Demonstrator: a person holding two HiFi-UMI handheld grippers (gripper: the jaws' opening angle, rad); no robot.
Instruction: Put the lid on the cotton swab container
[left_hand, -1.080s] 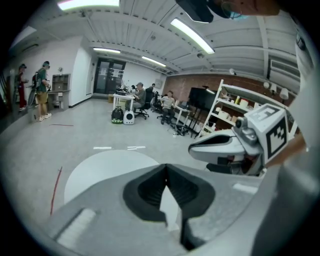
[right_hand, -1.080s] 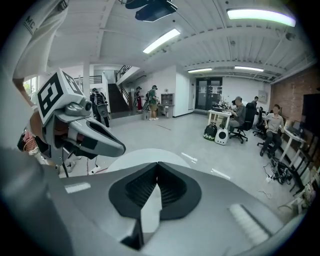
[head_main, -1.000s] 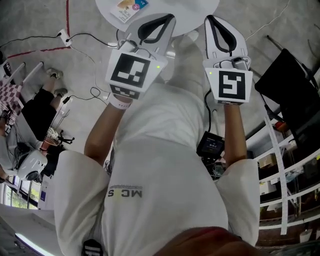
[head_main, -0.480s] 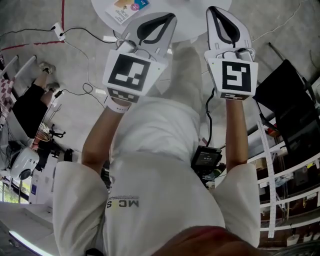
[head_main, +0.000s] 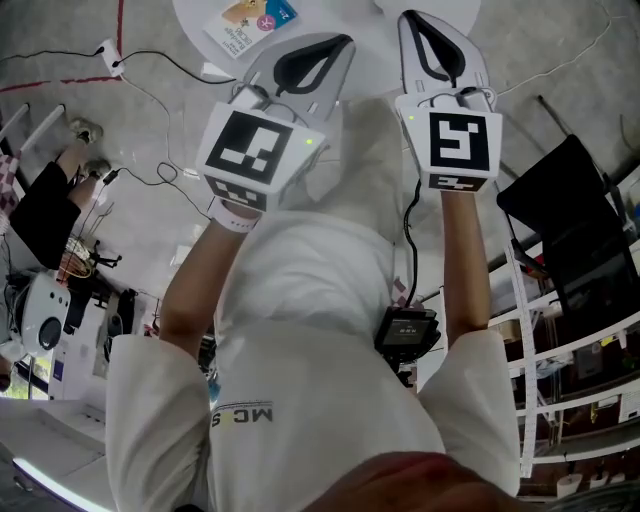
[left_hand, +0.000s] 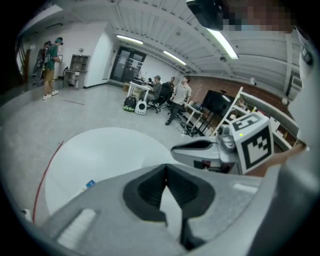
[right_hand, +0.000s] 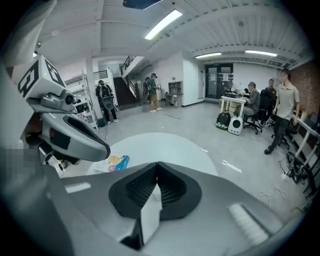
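You hold both grippers up in front of your chest, short of the round white table (head_main: 375, 35), so I judge the step in hand to be the approach, with nothing picked up yet. Your left gripper (head_main: 342, 44) has its jaws pressed together at the tips with nothing between them. Your right gripper (head_main: 411, 18) is the same: the tips meet, only the dark hollow shows behind them, and nothing is pinched. Neither the cotton swab container nor its lid can be made out in any view. The only thing I can see on the table is a colourful flat pack (head_main: 251, 17) near its left edge, and I cannot tell whether it belongs to the swabs. To do this well, tilt your head forward first, so more of the tabletop comes into view and you can find the container and lid before you reach. Spread the jaws of the gripper you mean to use before it comes down, since pressed together they would only push a light lid about. Take the lid by its rim, keep it level, and steady the container with the other gripper if it looks likely to slide. Give the two grippers room as you go in, because they sit close side by side now and could knock each other.
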